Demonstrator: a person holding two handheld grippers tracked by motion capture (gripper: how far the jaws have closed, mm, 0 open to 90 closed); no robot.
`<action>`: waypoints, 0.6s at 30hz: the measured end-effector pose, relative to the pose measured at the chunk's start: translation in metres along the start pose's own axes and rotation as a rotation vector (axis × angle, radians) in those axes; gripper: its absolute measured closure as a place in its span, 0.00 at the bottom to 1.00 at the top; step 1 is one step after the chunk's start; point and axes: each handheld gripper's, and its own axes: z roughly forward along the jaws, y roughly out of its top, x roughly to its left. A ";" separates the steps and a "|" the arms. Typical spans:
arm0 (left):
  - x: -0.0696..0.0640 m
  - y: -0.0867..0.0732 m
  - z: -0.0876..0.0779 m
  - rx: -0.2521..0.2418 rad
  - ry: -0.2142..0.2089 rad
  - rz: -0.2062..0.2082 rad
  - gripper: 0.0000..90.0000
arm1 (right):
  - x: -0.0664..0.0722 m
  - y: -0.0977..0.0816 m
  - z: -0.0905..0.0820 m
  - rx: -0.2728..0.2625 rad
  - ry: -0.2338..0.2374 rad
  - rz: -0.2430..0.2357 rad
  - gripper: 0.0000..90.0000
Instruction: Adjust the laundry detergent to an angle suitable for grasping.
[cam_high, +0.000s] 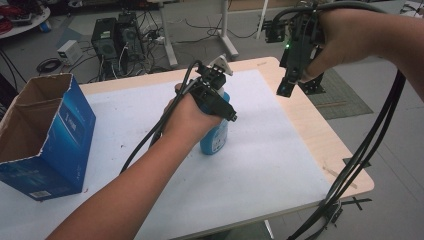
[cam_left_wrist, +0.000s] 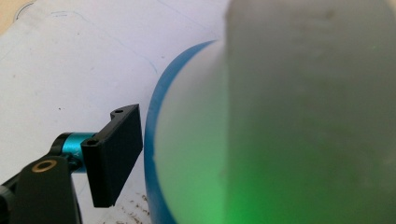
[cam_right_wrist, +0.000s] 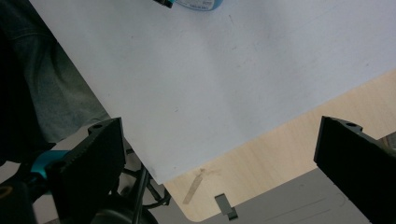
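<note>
A blue bottle (cam_high: 216, 136) with a white top stands upright mid-worktop (cam_high: 260, 165). The left gripper's (cam_high: 214, 95) fingers (cam_left_wrist: 114, 156) straddle its top, one just beside it; grip unclear. The right gripper's (cam_high: 290, 82) fingers (cam_right_wrist: 88, 163) hang spread, well apart.

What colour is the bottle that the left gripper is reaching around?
The bottle is blue with a whitish top; the high view shows it best.
</note>
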 end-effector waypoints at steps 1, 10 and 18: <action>0.000 0.000 0.000 -0.001 0.001 0.000 0.22 | 0.000 0.000 0.000 0.002 -0.002 -0.003 0.02; 0.000 0.000 -0.001 0.004 -0.001 0.008 0.26 | -0.001 0.001 0.001 0.001 -0.002 -0.004 0.02; -0.002 0.000 0.000 -0.002 0.007 0.001 0.26 | -0.001 0.000 0.001 0.000 -0.002 -0.002 0.02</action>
